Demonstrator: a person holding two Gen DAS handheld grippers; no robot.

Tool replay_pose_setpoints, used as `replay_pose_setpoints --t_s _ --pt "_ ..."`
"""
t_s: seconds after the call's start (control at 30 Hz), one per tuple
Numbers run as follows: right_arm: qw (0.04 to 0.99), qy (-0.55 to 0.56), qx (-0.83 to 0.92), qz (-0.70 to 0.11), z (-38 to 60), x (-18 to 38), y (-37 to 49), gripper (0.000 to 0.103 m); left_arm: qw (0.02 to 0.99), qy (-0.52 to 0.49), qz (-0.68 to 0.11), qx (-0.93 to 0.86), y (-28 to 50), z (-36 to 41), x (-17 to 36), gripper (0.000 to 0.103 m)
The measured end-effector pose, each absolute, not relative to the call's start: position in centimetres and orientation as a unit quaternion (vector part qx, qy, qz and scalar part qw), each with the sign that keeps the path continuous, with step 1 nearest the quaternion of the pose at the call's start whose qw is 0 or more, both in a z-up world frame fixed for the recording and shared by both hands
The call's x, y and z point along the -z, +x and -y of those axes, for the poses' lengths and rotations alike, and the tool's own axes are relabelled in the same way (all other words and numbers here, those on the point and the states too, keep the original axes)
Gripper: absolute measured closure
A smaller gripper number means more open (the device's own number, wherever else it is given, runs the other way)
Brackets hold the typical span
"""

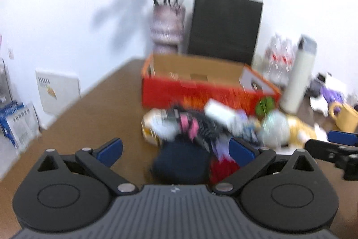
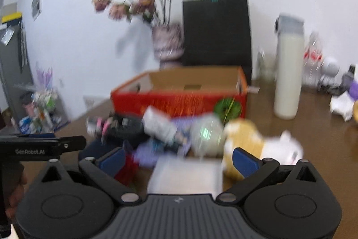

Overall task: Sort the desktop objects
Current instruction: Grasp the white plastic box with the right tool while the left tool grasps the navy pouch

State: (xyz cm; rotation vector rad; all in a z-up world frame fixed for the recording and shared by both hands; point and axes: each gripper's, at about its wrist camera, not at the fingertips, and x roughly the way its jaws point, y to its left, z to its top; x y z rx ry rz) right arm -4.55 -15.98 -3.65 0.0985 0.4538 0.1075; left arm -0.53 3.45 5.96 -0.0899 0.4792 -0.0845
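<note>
Two grippers hang above a brown table (image 1: pixel 94 109), both blurred in their own views. Farthest left, the left gripper (image 1: pixel 175 150) has its jaws spread wide and empty, poised over a dark blue bundle (image 1: pixel 181 162) at the near edge of a heap of desktop clutter (image 2: pixel 179 129). That heap lies in front of an open red cardboard box (image 2: pixel 179 102), between it and the grippers. The right gripper (image 2: pixel 177 159) is likewise released, gripping nothing, with a flat white packet (image 2: pixel 185 174) below its gap and a yellow plush toy (image 2: pixel 243 138) just beside its right finger. Further right stands a tall white bottle (image 2: pixel 287 73), upright, near the box's right end.
</note>
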Motion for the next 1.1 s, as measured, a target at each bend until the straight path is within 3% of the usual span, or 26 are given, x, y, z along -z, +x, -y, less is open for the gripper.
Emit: replay_pose_setpoints --t_s 0.1,0.23,0.27,0.43,0.67,0.73,0.8,0.97,1.0,1.1 --pt "0.973 0.058 -0.067 -0.212 16.2 2.2 -3.0 0.002 0.973 -0.036 -0.223 0.046 1.7 -3.6 -7.3 0.003" --pt "0.971 0.049 -0.06 -0.228 16.2 2.0 0.0 0.009 0.965 -0.039 -0.255 0.051 4.0 -3.0 -7.2 0.038" --pt "0.969 0.037 -0.05 -0.241 16.2 2.1 0.5 0.009 0.964 -0.032 -0.258 0.053 4.3 -2.6 -7.1 0.039" --pt "0.955 0.019 -0.036 -0.293 15.9 4.3 -0.9 0.007 0.96 0.023 -0.248 0.125 2.7 -0.3 -6.0 0.026" --pt "0.944 -0.02 -0.017 -0.329 13.8 7.7 -0.8 0.004 0.955 0.036 -0.285 0.074 1.8 0.9 -3.2 0.024" --pt "0.942 -0.012 -0.018 -0.335 14.1 8.1 -0.7 0.007 0.956 0.026 -0.285 0.062 1.1 0.3 -2.5 0.021" --pt "0.938 0.009 -0.025 -0.345 14.6 8.6 -0.4 0.019 0.957 0.019 -0.284 0.047 0.9 -0.4 -2.4 0.019" --pt "0.94 0.018 -0.023 -0.341 14.8 8.6 -0.7 0.021 0.949 -0.008 -0.303 0.086 2.3 -2.7 -2.3 0.02" --pt "0.94 0.021 -0.023 -0.34 14.8 8.6 -0.8 0.021 0.944 -0.018 -0.316 0.096 2.8 -2.9 -2.0 0.027" --pt "0.942 0.022 -0.023 -0.335 14.9 8.2 -1.2 0.021 0.938 -0.022 -0.328 0.107 3.4 -2.7 -1.3 0.029"
